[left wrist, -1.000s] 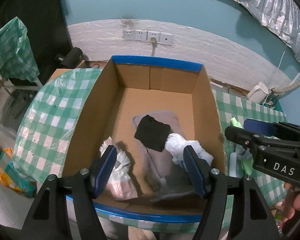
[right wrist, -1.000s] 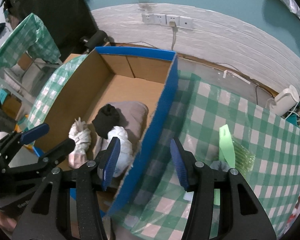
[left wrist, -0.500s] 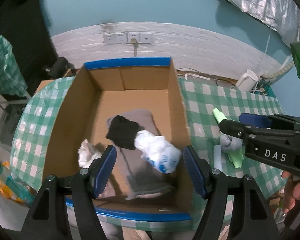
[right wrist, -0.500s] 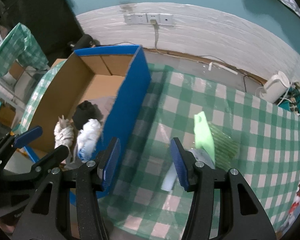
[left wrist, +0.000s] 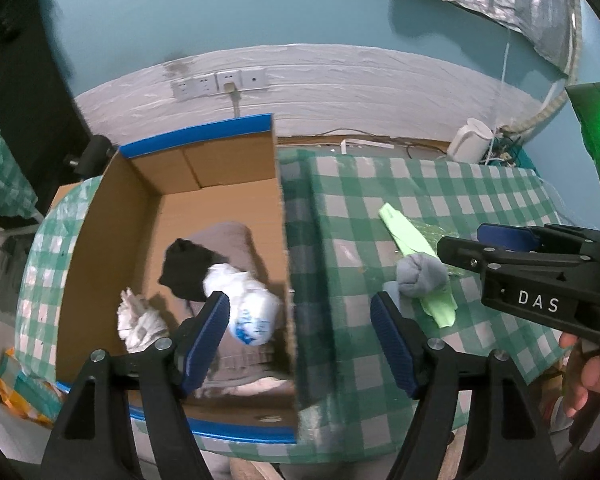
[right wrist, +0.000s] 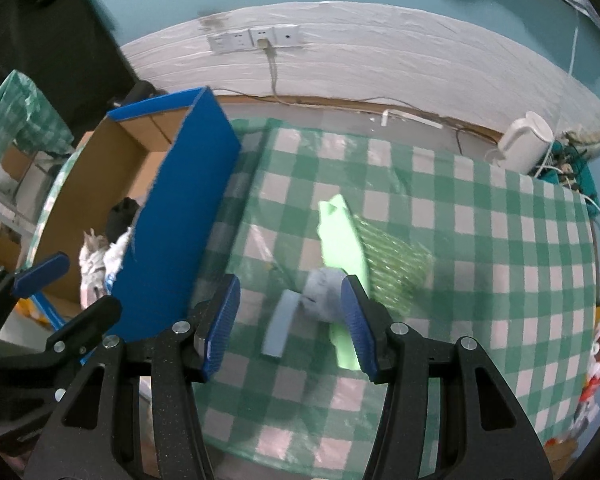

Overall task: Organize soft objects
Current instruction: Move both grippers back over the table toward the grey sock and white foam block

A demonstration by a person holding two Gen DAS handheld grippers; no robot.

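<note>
A counter (right wrist: 480, 216) draped in a green-and-white checked cloth fills most of both views, with a white wall strip carrying power sockets (right wrist: 256, 38) behind it. On the counter's left part stands a cardboard box (left wrist: 112, 216) with blue outer walls and blue-taped rim, open at the top. Inside it a grey folded cloth (left wrist: 228, 240) lies on the bottom, with a black bundle (left wrist: 184, 270) on it, a white bundle with blue print (left wrist: 248, 312) touching the black one, and a crumpled white cloth (left wrist: 138, 320) nearer the left wall. To the right of the box, on the bare cloth, lie a light green sheet (right wrist: 340, 236) over a clear ribbed green packet (right wrist: 392, 264), a rolled grey sock ball (right wrist: 320, 292) resting against the green sheet, and a flat pale blue strip (right wrist: 280, 328) just beside the ball. The right gripper (right wrist: 288, 320) hangs above the counter with its blue-padded fingers spread wide apart and nothing between them; the grey sock ball sits just ahead of the gap, close to the right-hand finger, and the blue strip lies inside the gap in that view. The left gripper (left wrist: 300, 332) is likewise held wide apart and empty, straddling the box's right wall, the printed white bundle close to its left finger.
</note>
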